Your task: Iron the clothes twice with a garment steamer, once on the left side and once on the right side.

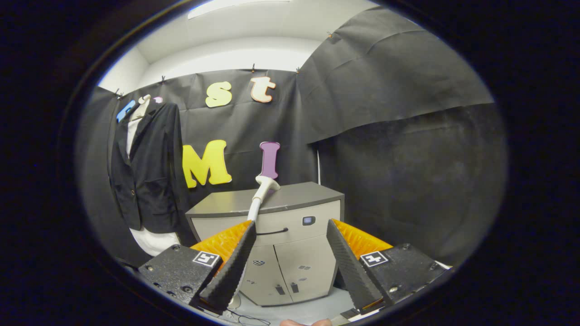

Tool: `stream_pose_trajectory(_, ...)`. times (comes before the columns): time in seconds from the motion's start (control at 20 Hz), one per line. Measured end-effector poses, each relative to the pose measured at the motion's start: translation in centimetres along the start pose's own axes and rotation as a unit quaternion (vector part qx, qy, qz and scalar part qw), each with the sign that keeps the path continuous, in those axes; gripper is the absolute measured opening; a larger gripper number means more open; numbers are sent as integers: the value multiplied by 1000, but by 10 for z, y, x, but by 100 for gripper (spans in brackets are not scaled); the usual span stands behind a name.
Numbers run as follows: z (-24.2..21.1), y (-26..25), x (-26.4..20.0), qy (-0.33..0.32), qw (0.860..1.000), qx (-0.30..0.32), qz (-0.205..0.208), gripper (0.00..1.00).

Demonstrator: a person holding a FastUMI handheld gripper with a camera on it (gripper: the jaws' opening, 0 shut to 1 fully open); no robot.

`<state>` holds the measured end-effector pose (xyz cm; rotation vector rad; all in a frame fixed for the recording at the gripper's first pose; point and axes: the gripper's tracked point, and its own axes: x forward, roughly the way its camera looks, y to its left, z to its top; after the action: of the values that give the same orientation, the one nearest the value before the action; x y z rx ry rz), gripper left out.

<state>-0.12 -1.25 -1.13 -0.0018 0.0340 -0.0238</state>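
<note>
The jaws of the gripper stand wide and hold nothing, facing a grey cabinet whose top carries the white steamer, with the dark jacket hanging left of the cabinet.

My two-finger handheld gripper points level ahead, ribbed wedge fingers spread wide, gripping nothing.

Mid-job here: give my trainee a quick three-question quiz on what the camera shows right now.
1. True or false: the tool is shut on the steamer.
2. Where is the jacket? A) on the cabinet B) hanging beside the cabinet C) between the fingers
3. What does the steamer head rest on?

Key: 1 false, the fingers stand apart, holding nothing. 2 B. 3 the cabinet top.
</note>
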Motion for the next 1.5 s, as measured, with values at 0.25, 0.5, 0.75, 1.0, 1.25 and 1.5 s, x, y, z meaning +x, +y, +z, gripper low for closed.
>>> stream_pose_trajectory(0.25, -11, 11, 4, 21, 1000, 6, 1, 98)
stream_pose_trajectory(0.5, -14, 37, 21, 44, 999, 8, 4, 98)
stream_pose_trajectory(0.75, -7, 64, 57, 87, 996, 30, 3, 98)
stream_pose_trajectory(1.0, 7, 86, 128, 140, 990, 19, 24, 98)
stream_pose_trajectory(1.25, 34, 104, 205, 164, 985, 8, 57, 98)
stream_pose_trajectory(1.5, 37, 107, 273, 218, 974, 0, 63, 98)
